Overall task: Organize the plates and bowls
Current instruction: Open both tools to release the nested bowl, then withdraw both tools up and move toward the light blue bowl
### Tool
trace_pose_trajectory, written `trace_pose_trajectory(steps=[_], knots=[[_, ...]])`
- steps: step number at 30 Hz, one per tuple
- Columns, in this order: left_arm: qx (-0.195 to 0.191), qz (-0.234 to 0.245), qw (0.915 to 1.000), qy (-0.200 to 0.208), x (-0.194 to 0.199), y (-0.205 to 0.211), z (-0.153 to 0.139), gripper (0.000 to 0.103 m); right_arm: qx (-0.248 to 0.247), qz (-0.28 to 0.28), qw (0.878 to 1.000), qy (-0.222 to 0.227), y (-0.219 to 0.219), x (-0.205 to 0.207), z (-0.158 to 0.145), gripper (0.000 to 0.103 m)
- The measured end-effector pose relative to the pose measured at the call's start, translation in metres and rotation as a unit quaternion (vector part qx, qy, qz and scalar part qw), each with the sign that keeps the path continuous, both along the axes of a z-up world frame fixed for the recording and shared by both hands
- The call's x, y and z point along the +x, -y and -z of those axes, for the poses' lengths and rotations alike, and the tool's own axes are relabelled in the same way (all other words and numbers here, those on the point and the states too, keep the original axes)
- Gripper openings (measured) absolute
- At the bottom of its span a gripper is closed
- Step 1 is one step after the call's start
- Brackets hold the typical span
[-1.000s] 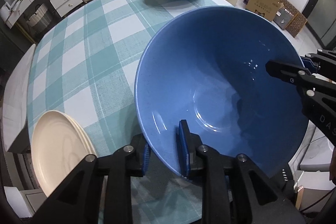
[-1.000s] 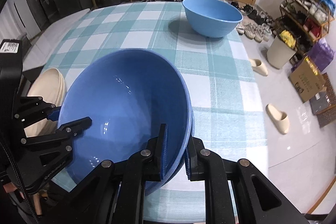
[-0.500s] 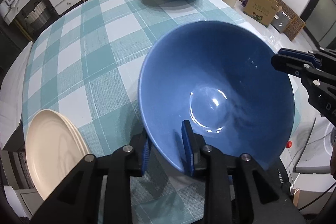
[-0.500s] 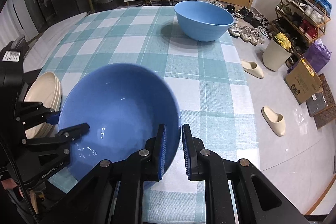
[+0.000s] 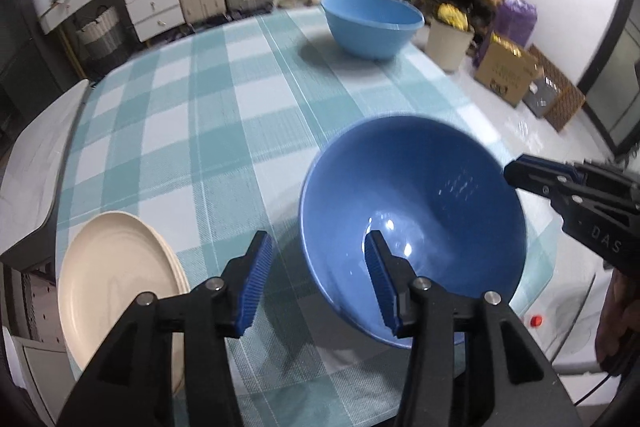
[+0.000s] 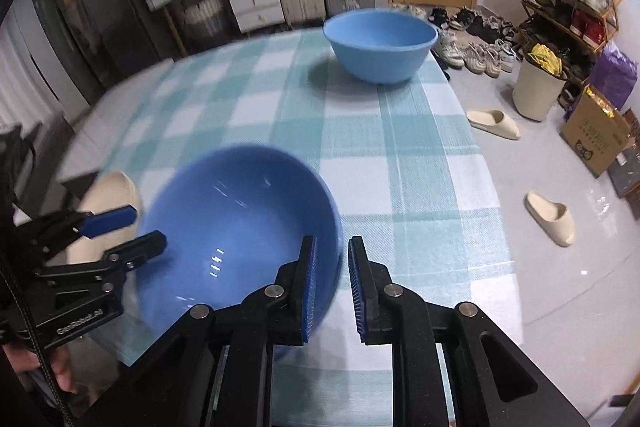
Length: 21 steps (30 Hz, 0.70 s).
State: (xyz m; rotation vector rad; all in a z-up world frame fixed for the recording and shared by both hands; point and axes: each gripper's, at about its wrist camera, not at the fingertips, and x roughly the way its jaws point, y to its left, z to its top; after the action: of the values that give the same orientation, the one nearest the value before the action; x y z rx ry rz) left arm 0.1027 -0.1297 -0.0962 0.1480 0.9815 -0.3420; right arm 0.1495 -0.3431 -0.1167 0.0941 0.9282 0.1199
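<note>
Now the dark bowl [image 5: 416, 219] sits tilted at the near edge of the checked surface [image 5: 208, 131], rim up toward the left gripper [image 5: 318, 277], whose jaws gape wide (one pad over the bowl's inside, the other outside it). Right gripper [image 6: 332, 283]: jaws narrowly parted astride the bowl's rim, not pinching it. Cream plates [image 5: 116, 287] lie stacked just left of the bowl. Far across, a light bowl [image 5: 372, 25] stands upright.
</note>
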Motion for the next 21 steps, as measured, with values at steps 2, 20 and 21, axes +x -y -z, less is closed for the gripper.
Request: trace_pose_trajectory(steps=[2,20,21], knots=[[-0.009,-0.015,0.9998,0.01,-0.005,-0.003,-0.004,0.048,0.009,-0.006,1.0,0.024,-0.002,-0.007,-0.008,0.017],[-0.028,-0.038,0.9869,0.154,-0.05,0.003,-0.031,0.091,-0.021,-0.089,0.961,0.26,-0.032,-0.088,-0.046,0.087],[-0.028,-0.042,0.9857,0.161,-0.051,0.002,-0.032,0.094,-0.023,-0.09,0.958,0.27,-0.033,-0.09,-0.046,0.089]])
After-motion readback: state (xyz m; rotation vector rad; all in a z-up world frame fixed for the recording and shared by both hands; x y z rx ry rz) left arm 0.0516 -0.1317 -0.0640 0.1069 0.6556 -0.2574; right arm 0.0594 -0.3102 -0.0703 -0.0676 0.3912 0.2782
